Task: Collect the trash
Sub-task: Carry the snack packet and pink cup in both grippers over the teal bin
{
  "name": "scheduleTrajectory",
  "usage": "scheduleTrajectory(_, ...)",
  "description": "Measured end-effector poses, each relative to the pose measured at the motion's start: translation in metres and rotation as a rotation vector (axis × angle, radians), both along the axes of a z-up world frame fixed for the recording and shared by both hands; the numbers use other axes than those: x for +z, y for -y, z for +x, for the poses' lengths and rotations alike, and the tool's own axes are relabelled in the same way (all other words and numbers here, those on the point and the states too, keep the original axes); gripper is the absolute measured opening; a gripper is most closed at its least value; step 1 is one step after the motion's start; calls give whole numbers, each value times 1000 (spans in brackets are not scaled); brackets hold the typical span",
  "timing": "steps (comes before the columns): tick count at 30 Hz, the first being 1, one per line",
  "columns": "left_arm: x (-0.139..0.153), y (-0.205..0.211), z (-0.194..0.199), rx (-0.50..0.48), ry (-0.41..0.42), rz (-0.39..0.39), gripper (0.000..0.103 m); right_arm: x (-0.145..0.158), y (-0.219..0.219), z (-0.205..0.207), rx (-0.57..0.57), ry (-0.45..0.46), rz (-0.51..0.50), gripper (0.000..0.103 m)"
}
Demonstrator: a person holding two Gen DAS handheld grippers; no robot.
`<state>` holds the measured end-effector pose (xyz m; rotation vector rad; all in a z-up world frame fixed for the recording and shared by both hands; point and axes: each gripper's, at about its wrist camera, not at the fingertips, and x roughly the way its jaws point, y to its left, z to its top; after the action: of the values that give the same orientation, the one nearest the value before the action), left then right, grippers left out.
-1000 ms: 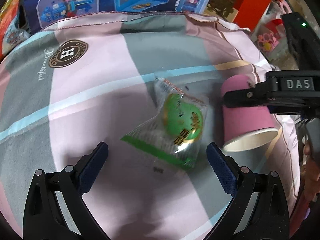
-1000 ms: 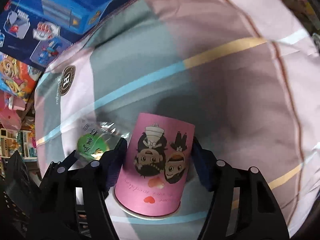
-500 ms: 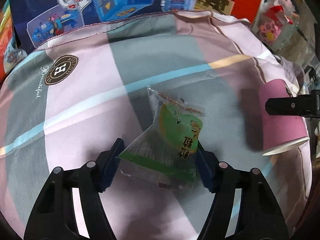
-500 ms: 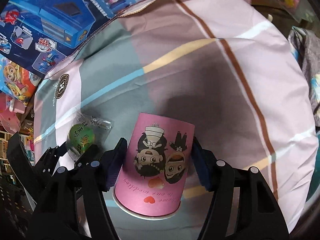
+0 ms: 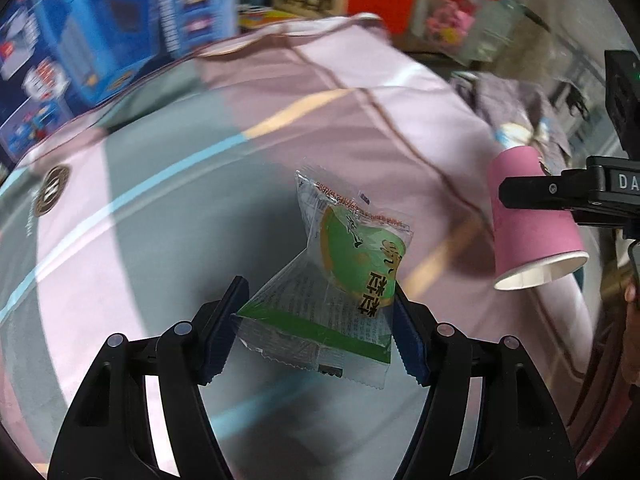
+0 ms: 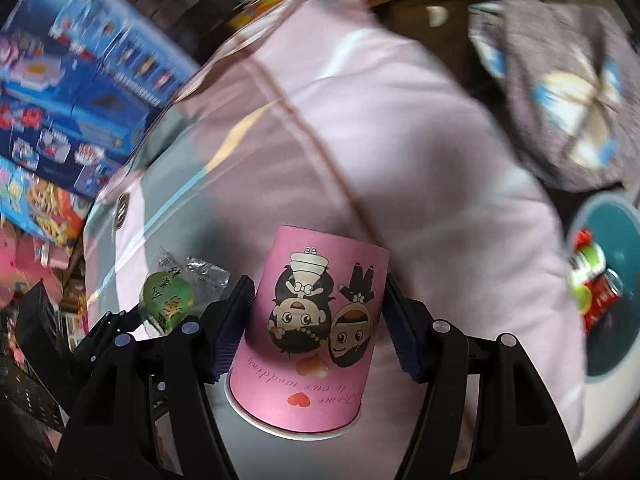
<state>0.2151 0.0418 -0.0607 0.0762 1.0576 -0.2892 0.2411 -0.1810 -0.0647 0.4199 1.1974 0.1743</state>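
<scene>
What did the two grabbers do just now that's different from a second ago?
The left gripper closed around the green snack wrapper, which lay flat on the bedspread before, and lifted it off. Both grippers have swung sideways over the bed toward a teal bin that has come into the right wrist view. The right gripper stays clamped on the pink paper cup, as before.

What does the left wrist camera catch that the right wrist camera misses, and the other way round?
Only the left view shows the left gripper clamped on the green snack wrapper and the pink cup's white open mouth. Only the right view shows the cartoon couple printed on the pink paper cup, the right gripper shut on it, and a teal bin with cans inside. Both show the wrapper, cup, pink checked bedding and blue toy boxes.
</scene>
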Motion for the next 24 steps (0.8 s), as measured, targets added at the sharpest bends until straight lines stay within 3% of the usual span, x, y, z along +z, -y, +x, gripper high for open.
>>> scheduleTrajectory(17,13,207,-40,-272,-13,31,69,-7,226,-112,-324,92,51,61)
scheduleTrajectory(24,10,273,-56,-357,-28,57,69,-14,293,-148,-434,105,75,61)
